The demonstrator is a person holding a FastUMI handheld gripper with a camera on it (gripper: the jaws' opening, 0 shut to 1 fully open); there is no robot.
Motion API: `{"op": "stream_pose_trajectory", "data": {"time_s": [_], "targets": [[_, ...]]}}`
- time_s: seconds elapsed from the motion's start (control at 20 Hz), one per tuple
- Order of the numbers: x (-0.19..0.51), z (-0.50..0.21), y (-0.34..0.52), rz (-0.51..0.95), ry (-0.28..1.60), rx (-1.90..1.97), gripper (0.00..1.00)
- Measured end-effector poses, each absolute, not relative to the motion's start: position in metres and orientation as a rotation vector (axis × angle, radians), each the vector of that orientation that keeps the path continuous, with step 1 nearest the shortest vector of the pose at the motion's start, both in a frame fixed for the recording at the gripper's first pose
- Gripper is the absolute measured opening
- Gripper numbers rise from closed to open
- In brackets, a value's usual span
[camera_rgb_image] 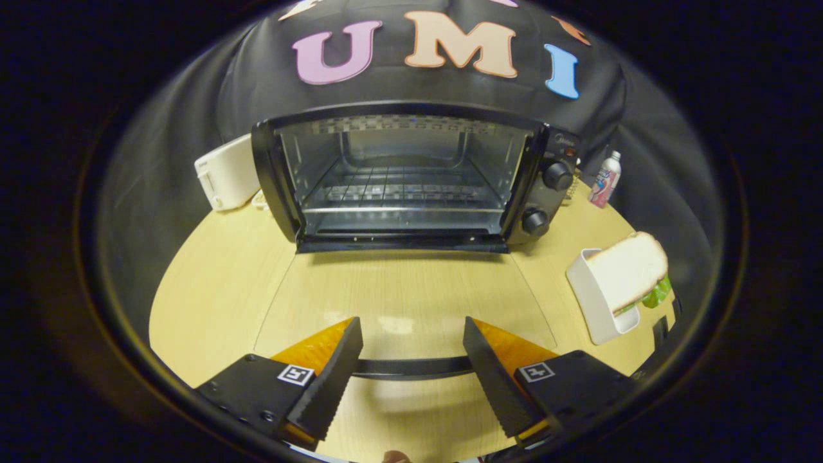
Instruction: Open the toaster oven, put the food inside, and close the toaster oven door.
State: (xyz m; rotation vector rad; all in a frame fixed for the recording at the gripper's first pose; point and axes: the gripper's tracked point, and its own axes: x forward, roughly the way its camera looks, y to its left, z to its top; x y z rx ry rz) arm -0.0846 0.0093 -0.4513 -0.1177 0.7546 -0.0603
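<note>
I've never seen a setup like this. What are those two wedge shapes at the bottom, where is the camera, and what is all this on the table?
The two wedges are the fingers of a hand-held claw; a person carries it, no robot arm. The camera rides on the claw and looks forward along the fingers, and its fisheye lens bends the picture. The claw is open and holds nothing.

Ahead, on a wooden table, stands a toaster oven. Its glass door is folded down flat towards the claw, with its dark handle lying between the fingers. Inside is a bare wire rack.

To the right, a sandwich leans in a white holder. A white toaster sits left of the oven, and a small bottle to its right.
</note>
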Motion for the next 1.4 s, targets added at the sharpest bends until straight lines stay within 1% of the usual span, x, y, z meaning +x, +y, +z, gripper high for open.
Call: {"op": "stream_pose_trajectory", "data": {"time_s": [0.2, 0.35, 0.5, 0.65, 0.8, 0.95, 1.2, 1.4], "targets": [[-0.084, -0.45, 0.008, -0.066, 0.765, -0.099, 0.99], [-0.077, -0.433, 0.001, -0.072, 0.738, -0.135, 1.0], [-0.061, -0.403, -0.017, -0.086, 0.657, -0.121, 1.0], [-0.042, -0.362, -0.049, -0.133, 0.536, -0.024, 1.0], [-0.03, -0.324, -0.095, -0.226, 0.417, 0.092, 1.0], [-0.032, -0.301, -0.159, -0.354, 0.35, 0.151, 1.0], [-0.052, -0.296, -0.251, -0.538, 0.316, 0.198, 0.99], [-0.075, -0.323, -0.302, -0.639, 0.34, 0.289, 0.99]]}}
